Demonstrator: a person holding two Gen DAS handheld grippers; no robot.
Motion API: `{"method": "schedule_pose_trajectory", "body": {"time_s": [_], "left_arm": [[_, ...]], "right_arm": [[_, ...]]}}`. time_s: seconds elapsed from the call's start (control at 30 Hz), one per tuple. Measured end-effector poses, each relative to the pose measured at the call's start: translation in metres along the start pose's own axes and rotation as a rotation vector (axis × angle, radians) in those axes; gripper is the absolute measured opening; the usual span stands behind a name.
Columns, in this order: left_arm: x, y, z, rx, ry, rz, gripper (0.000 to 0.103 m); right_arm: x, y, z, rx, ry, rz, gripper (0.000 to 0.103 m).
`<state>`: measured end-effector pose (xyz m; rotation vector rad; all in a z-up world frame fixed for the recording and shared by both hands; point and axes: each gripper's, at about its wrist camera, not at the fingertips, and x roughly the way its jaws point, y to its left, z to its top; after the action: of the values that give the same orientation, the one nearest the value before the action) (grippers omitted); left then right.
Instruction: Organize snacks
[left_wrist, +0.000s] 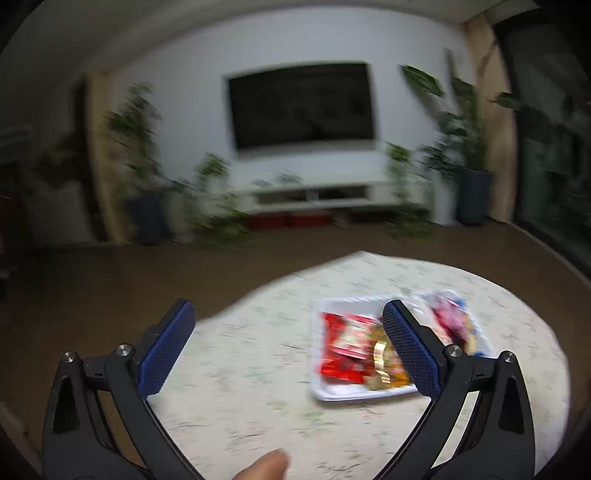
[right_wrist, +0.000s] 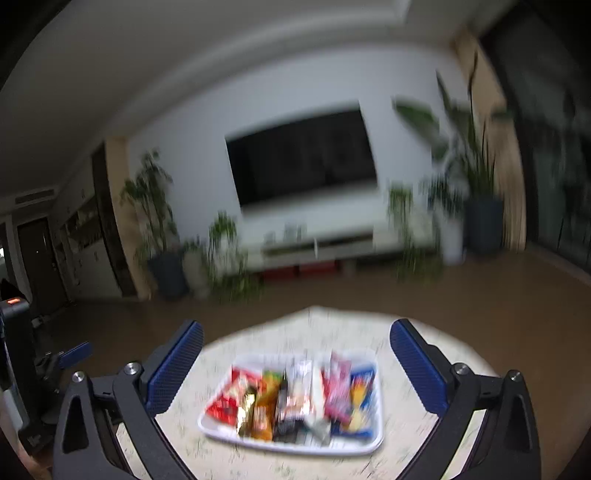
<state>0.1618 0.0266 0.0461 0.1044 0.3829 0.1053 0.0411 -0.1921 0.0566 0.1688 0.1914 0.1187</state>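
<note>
A white tray (right_wrist: 369, 448) sits on a round pale patterned table (right_wrist: 258, 343) and holds several snack packets side by side: a red packet (right_wrist: 231, 397), orange and gold ones, a pink one (right_wrist: 338, 387) and a blue one. In the left wrist view the tray (left_wrist: 347, 395) lies to the right, with the red packet (left_wrist: 343, 343) showing. My left gripper (left_wrist: 288, 332) is open and empty above the table, left of the tray. My right gripper (right_wrist: 295, 350) is open and empty, above and in front of the tray. Both views are blurred.
The table (left_wrist: 240, 387) stands on a brown floor. A thumb tip (left_wrist: 266, 465) shows at the bottom. Far off are a wall TV (left_wrist: 301, 107), a low white TV bench and potted plants (right_wrist: 480, 177). The left gripper (right_wrist: 74, 352) shows at the left edge of the right wrist view.
</note>
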Motion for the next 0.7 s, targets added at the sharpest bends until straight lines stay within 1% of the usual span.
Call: {"method": "schedule_pose_trajectory", "body": {"time_s": [0.03, 0.07, 0.1, 0.13, 0.2, 0.27, 0.43, 0.57, 0.6, 0.7], "left_arm": [[-0.010, 0.000, 0.001, 0.000, -0.012, 0.012, 0.103], [-0.019, 0.001, 0.001, -0.007, -0.010, 0.005, 0.103], [-0.026, 0.003, 0.002, -0.023, 0.008, -0.014, 0.103], [-0.031, 0.006, 0.001, -0.044, 0.031, -0.024, 0.103], [-0.039, 0.011, -0.002, -0.085, 0.079, -0.060, 0.103], [-0.048, 0.012, -0.006, -0.101, 0.098, -0.066, 0.103], [-0.068, 0.011, -0.025, -0.131, 0.160, -0.091, 0.103], [-0.078, 0.011, -0.042, -0.149, 0.214, -0.121, 0.103], [-0.077, 0.011, -0.046, -0.153, 0.221, -0.123, 0.103], [-0.080, 0.011, -0.058, -0.151, 0.249, -0.119, 0.103]], "right_arm": [[-0.014, 0.005, 0.005, -0.017, -0.052, -0.011, 0.103], [-0.029, 0.009, 0.010, -0.030, -0.105, -0.020, 0.103], [-0.043, 0.012, 0.016, -0.037, -0.149, -0.023, 0.103], [-0.051, 0.014, 0.019, -0.042, -0.166, -0.030, 0.103], [-0.065, 0.020, 0.025, -0.059, -0.168, -0.044, 0.103], [-0.075, 0.022, 0.026, -0.056, -0.158, -0.023, 0.103], [-0.097, 0.022, 0.012, -0.036, -0.079, 0.008, 0.103], [-0.096, 0.023, -0.006, -0.032, 0.048, -0.010, 0.103], [-0.097, 0.023, -0.011, -0.023, 0.085, -0.013, 0.103], [-0.097, 0.023, -0.027, -0.002, 0.156, -0.021, 0.103]]}}
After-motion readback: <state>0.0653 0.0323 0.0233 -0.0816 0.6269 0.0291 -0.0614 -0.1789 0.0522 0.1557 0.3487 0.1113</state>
